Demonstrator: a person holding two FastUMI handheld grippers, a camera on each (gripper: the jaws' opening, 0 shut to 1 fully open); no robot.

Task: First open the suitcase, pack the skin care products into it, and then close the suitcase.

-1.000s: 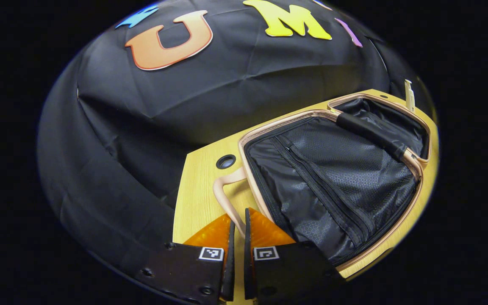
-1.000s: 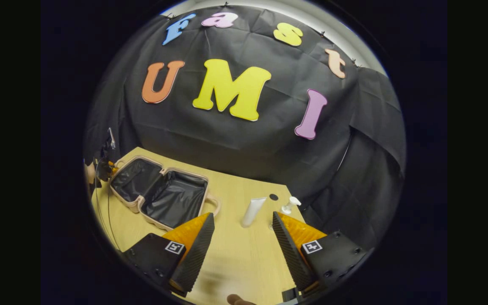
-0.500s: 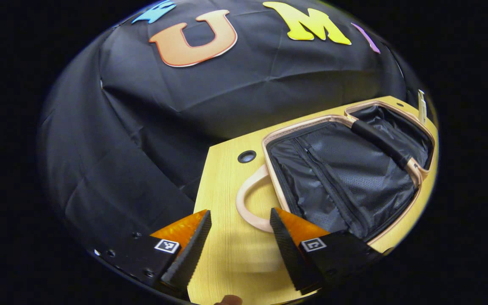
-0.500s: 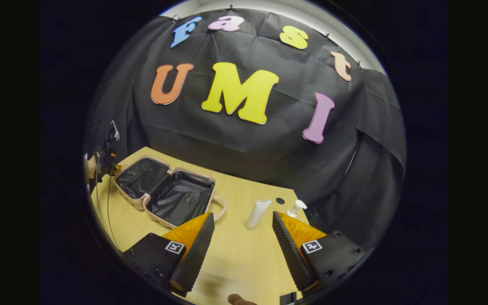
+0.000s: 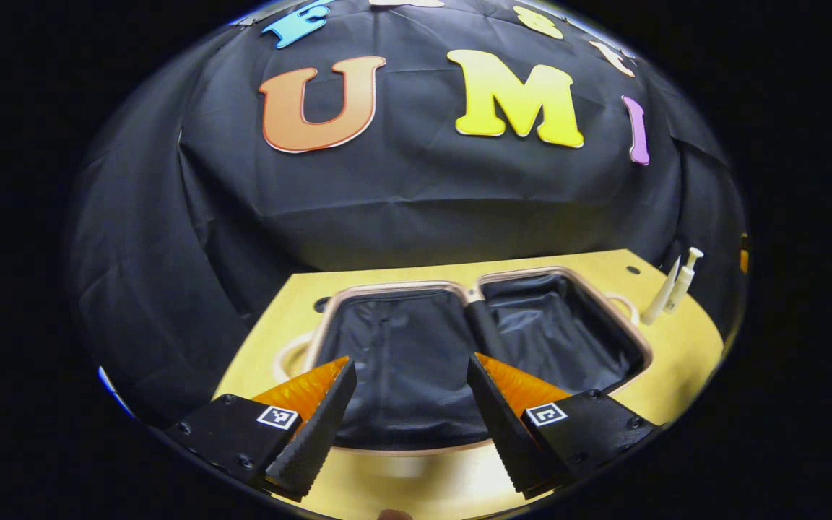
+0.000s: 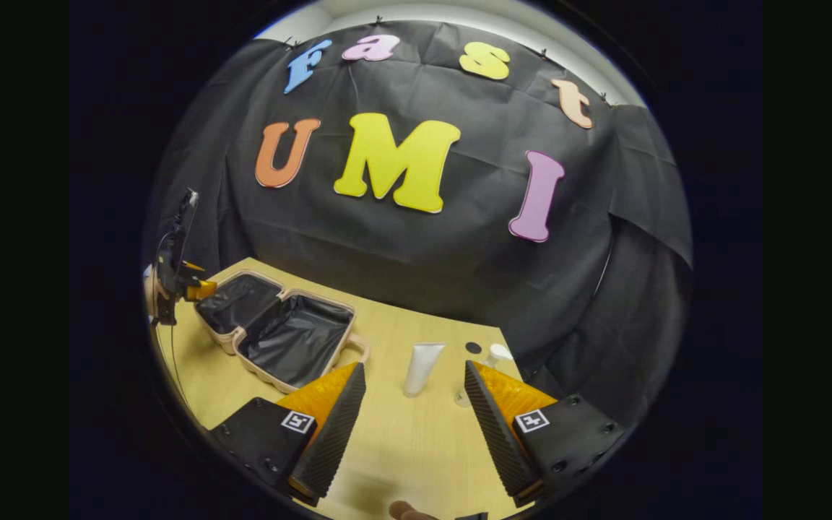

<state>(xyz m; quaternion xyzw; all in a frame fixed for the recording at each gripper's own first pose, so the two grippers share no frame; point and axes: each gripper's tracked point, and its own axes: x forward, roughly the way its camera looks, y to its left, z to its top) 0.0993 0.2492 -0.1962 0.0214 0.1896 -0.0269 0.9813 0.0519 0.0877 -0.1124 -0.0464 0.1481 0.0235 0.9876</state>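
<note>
**A:** What's closest to you right now?

**B:** In the right gripper view, my right gripper (image 6: 409, 419) hangs over bare table (image 6: 416, 448) with its fingers spread wide and nothing between them. Just beyond the tips lies the white tube (image 6: 419, 367), and a little right of it stands the pump bottle (image 6: 492, 361), half hidden behind my right finger. Those 2 are the skin care products I have to pack.

**A:** And the suitcase?

**B:** Already open and lying flat. In the right gripper view the suitcase (image 6: 275, 334) sits far left of the tube, well apart from it. In the left gripper view my left gripper (image 5: 405, 419) hovers at the near edge of the suitcase (image 5: 474, 339), fingers also apart and empty, and the 2 products (image 5: 672, 289) show far right past it.

**A:** So how do you take the tube well?

**B:** I'd judge the packing has yet to start, so the tube goes 1st. I'd come down straddling its body across the narrow width, near the middle, so it doesn't swing when lifted. I'd close gently, since a soft tube may squash. I'd also keep clear of the pump bottle, which looks easy to tip.
</note>
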